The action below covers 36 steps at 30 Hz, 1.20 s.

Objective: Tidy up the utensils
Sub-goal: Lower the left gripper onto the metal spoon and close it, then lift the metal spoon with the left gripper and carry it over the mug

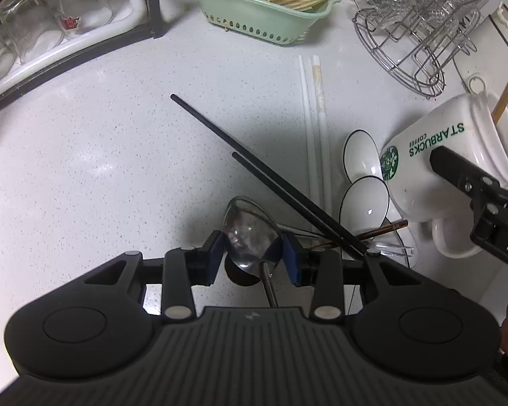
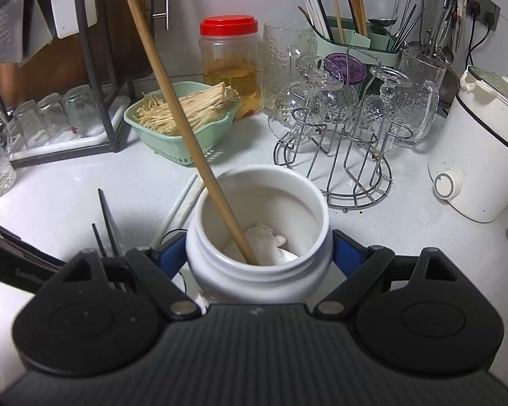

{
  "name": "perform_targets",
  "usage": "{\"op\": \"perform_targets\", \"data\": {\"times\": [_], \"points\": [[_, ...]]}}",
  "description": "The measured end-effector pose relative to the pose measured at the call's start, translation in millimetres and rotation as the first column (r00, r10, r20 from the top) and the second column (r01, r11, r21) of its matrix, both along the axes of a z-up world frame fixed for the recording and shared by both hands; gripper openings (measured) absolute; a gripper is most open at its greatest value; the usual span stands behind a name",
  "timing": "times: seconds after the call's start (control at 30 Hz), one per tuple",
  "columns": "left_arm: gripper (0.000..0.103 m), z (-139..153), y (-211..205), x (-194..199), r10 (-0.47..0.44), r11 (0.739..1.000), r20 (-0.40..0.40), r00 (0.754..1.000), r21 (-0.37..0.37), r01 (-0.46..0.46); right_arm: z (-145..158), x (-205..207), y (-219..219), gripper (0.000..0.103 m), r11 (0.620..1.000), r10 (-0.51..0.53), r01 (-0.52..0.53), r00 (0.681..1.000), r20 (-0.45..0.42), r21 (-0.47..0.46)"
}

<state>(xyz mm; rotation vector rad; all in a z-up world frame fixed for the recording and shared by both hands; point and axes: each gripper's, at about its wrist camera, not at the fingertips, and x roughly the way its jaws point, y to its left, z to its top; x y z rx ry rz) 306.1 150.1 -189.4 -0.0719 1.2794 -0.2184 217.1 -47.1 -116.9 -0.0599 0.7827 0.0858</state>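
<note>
I am clamping the left gripper point(image 1: 252, 253) across the bowl of a metal spoon point(image 1: 249, 233), its blue pads point(image 1: 213, 258) pressing on either edge so the handle trails back under the rig. Holding it by the widest part is giving me a firm bite, though I judge a smooth curved bowl could slip if I tilt it hard.

Just beyond the spoon, two black chopsticks point(image 1: 254, 165) are lying diagonally on the white countertop point(image 1: 84, 155), their near ends crossing a small heap of other utensils whose handles I cannot sort out. A pair of white chopsticks point(image 1: 316, 125) is lying straight beside them, and two white ceramic spoons point(image 1: 362, 176) are resting near the mug.

I am gripping the white Starbucks mug point(image 2: 259, 237) with the right gripper point(image 2: 259, 253), its jaws closed around the body just under the rim. I am tipping it toward the left side, presumably so its mouth faces the spoon and becomes an easy target. One wooden chopstick point(image 2: 183, 125) is already leaning inside it, next to something white and crumpled at the bottom that I cannot identify.

Farther out, a green basket point(image 2: 172, 149) of pale mushrooms and a wire glass rack point(image 2: 352, 182) are standing well clear.
</note>
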Motion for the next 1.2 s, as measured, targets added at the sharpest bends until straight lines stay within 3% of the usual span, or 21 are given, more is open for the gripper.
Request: {"op": "perform_targets", "data": {"times": [0.4, 0.63, 1.0, 1.2], "points": [[0.043, 12, 12, -8, 0.037, 0.995, 0.018, 0.999, -0.090, -0.035, 0, -1, 0, 0.091, 1.000, 0.010, -0.010, 1.000, 0.002, -0.005], [0.043, 42, 11, -19, 0.032, 0.992, 0.108, 0.994, -0.125, -0.018, 0, 0, 1, 0.091, 1.000, 0.022, -0.022, 1.000, 0.005, -0.014], [0.043, 73, 12, -34, 0.045, 0.986, 0.183, 0.982, -0.168, -0.014, -2, 3, 5, 0.091, 0.998, 0.046, -0.045, 0.999, 0.021, -0.045], [0.043, 91, 1, -42, -0.014, 0.988, 0.242, 0.970, -0.146, 0.051, -6, 2, 8, 0.092, 0.994, 0.078, -0.075, 0.996, 0.038, -0.077]]}}
